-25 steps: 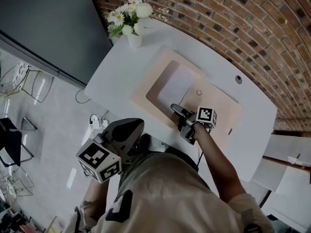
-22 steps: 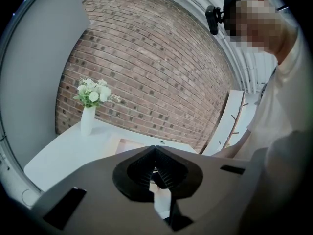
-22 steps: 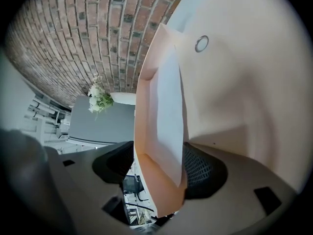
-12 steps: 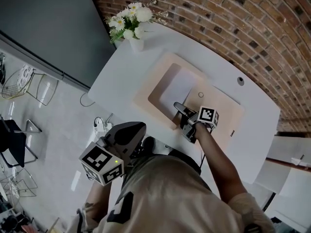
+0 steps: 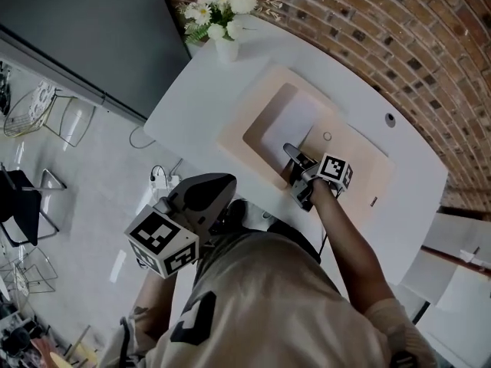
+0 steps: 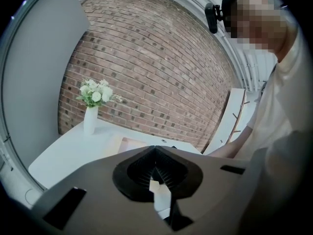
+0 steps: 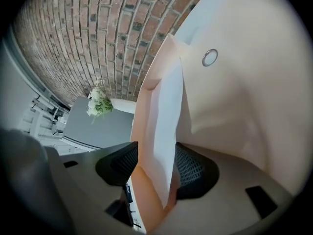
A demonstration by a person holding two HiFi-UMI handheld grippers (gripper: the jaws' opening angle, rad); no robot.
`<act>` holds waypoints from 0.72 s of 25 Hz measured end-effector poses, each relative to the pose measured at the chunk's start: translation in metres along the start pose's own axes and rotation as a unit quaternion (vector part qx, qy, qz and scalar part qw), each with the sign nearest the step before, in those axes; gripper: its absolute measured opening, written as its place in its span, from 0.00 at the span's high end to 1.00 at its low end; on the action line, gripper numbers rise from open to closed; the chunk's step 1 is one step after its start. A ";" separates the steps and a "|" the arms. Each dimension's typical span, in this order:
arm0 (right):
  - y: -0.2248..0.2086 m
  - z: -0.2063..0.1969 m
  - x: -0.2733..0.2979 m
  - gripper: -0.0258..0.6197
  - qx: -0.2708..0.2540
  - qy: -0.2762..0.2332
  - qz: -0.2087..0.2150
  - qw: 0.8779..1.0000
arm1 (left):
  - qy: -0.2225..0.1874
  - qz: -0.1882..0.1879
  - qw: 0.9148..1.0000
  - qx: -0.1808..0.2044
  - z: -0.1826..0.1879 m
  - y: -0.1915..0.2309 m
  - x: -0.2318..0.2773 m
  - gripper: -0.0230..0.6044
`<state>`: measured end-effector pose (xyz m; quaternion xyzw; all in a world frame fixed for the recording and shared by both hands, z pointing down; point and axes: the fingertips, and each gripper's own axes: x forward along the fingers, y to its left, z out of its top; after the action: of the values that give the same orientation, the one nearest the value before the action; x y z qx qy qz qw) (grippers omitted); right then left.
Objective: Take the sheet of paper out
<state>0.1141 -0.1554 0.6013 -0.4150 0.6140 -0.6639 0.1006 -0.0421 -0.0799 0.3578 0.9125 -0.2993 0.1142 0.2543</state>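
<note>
A beige envelope (image 5: 360,167) lies open on the white table (image 5: 199,90), with a white sheet of paper (image 5: 288,125) showing in its pocket. My right gripper (image 5: 294,153) reaches over the envelope's near edge. In the right gripper view the sheet (image 7: 166,126) and the envelope's edge stand between the jaws of the right gripper (image 7: 156,163); the jaws have just been closing but still stand apart around the thin paper. My left gripper (image 5: 219,186) hangs off the table's near side by the person's body, and in its own view the left gripper (image 6: 155,153) is shut on nothing.
A white vase of flowers (image 5: 225,6) stands at the table's far left corner. A snap button (image 5: 327,136) sits on the envelope, and a round grommet (image 5: 390,119) in the tabletop near the brick wall. Chairs and cables are on the floor at left.
The right gripper's jaws have narrowed around the sheet's near edge and the gripper has rolled slightly. The left gripper has stayed where it was.
</note>
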 end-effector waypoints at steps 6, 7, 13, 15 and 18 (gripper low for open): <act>0.002 0.004 0.006 0.57 -0.004 -0.001 -0.006 1.000 | -0.005 0.013 1.000 -0.005 -0.001 0.012 -0.011 0.94; 0.002 0.005 0.008 0.57 -0.005 -0.002 -0.008 1.000 | -0.005 0.012 1.000 -0.006 -0.002 0.013 -0.011 0.94; 0.006 0.004 0.016 0.57 0.001 -0.010 -0.008 1.000 | -0.001 0.006 1.000 -0.018 -0.010 0.013 -0.010 0.94; 0.005 0.004 0.017 0.58 0.006 -0.013 -0.011 1.000 | 0.000 0.005 1.000 -0.019 -0.011 0.014 -0.007 0.94; 0.003 0.000 0.016 0.61 0.018 -0.014 -0.014 1.000 | -0.001 0.003 1.000 -0.022 -0.012 0.016 -0.005 0.94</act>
<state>0.1030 -0.1664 0.6056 -0.4308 0.5946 -0.6705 0.1068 -0.0568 -0.0823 0.3724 0.9059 -0.3049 0.1072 0.2738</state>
